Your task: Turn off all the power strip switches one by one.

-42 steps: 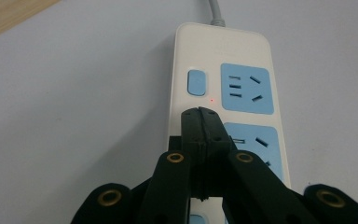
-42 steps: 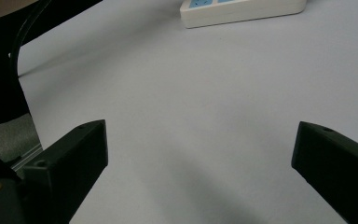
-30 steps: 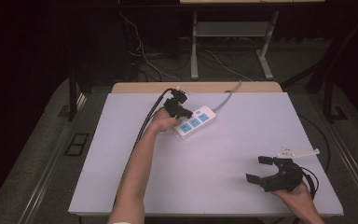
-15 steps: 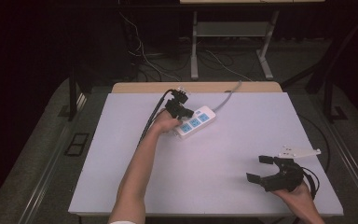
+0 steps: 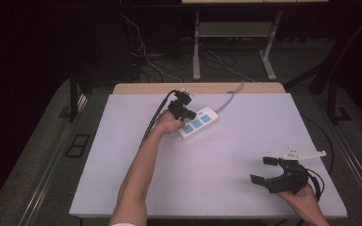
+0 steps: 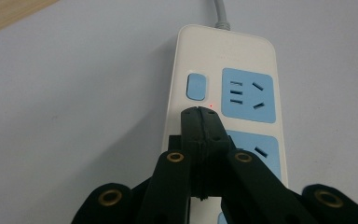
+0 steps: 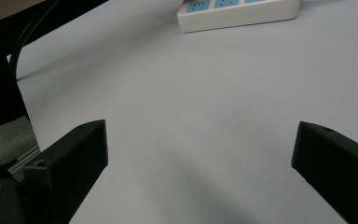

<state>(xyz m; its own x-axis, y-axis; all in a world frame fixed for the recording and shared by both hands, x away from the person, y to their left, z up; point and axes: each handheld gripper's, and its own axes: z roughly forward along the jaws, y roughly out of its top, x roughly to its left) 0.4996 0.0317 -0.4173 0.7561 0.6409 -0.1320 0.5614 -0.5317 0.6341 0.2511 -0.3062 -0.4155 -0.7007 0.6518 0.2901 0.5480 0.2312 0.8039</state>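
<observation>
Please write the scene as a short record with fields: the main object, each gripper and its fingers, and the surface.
main object: white power strip with blue sockets, lying flat, grey cord leading away
switch: blue button, small red light beside it
left gripper: fingers shut, tips over the strip just short of the button
right gripper: fingers open, holding nothing, near table corner
surface: pale table

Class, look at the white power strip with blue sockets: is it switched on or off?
On: a small red light glows on the white power strip beside its blue switch.
</observation>
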